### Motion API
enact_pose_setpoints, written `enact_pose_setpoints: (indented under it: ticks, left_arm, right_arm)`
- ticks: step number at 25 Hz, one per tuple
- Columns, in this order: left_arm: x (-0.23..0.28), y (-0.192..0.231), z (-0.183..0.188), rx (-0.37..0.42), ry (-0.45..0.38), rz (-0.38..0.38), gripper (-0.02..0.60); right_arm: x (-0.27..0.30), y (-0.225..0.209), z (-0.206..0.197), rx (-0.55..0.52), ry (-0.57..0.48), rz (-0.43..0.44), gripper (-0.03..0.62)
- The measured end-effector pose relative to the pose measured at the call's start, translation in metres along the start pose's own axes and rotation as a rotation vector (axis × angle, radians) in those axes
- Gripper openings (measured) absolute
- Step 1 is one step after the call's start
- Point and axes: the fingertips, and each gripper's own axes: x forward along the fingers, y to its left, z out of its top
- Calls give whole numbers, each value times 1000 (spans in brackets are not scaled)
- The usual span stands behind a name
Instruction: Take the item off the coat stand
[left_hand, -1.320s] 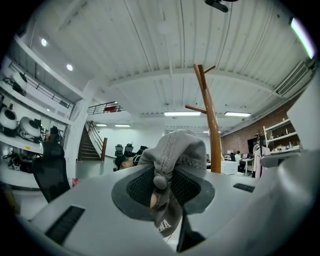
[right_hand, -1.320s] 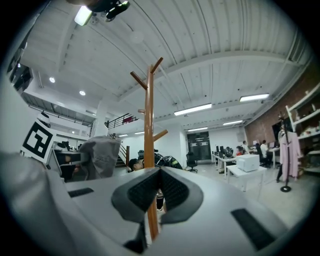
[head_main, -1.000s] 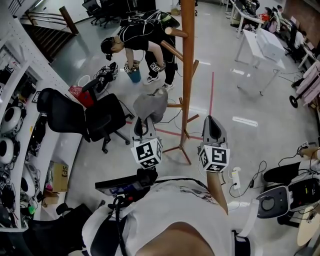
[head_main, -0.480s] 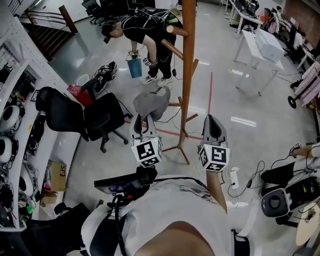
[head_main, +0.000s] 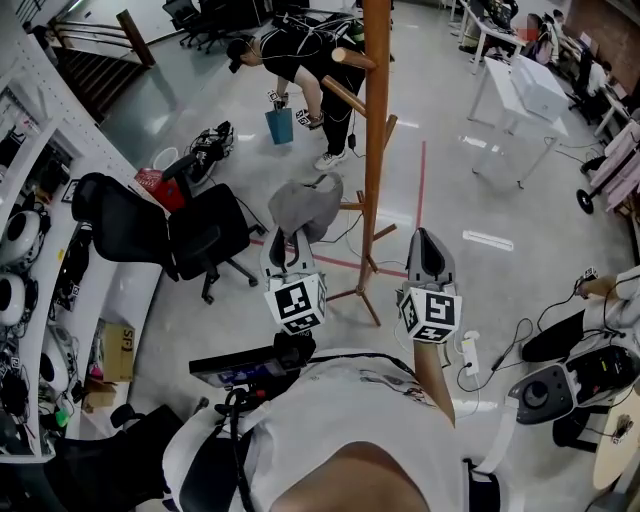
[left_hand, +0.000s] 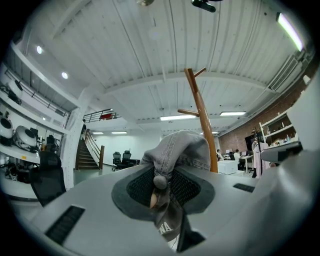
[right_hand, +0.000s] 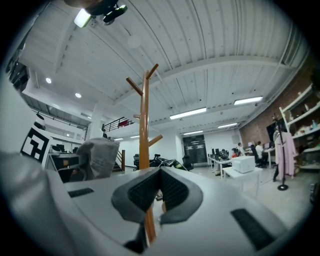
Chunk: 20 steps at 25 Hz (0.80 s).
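A grey cap (head_main: 305, 205) hangs from my left gripper (head_main: 290, 248), clear of the wooden coat stand (head_main: 375, 150) and just left of its pole. In the left gripper view the cap (left_hand: 177, 150) is pinched at its top button between the black pads, so my left gripper (left_hand: 160, 192) is shut on it; the stand (left_hand: 202, 120) rises behind. My right gripper (head_main: 427, 245) hovers right of the stand's feet, holding nothing. In the right gripper view its pads (right_hand: 145, 192) meet at the tips of my right gripper (right_hand: 159, 187), with the stand (right_hand: 145, 125) ahead and the cap (right_hand: 97, 157) to the left.
A black office chair (head_main: 190, 235) stands left of the stand. A person (head_main: 300, 55) bends over at the back holding a blue bag (head_main: 279, 126). White tables (head_main: 535, 90) stand far right. Shelving (head_main: 30, 250) lines the left. Cables and a power strip (head_main: 468, 355) lie on the floor.
The person at the back has stepped farther away, carrying the blue bag. Both grippers and the cap have stayed almost still.
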Motion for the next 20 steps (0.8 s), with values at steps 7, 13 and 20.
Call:
enact_pose_setpoints:
  ticks: [7,13,20]
  left_arm:
    - [-1,-2,-5,6,14,-7,87]
    - [-2,-1,-3,16,11,-8,87]
    - [-3,-2,-4,18,12,-13,87]
  right_arm:
    - [-2,-2,-3,0,10,-3,5]
    - [-2,-1,-4,14,10,2,5]
    - [-3,1,-1,1,6,8,5]
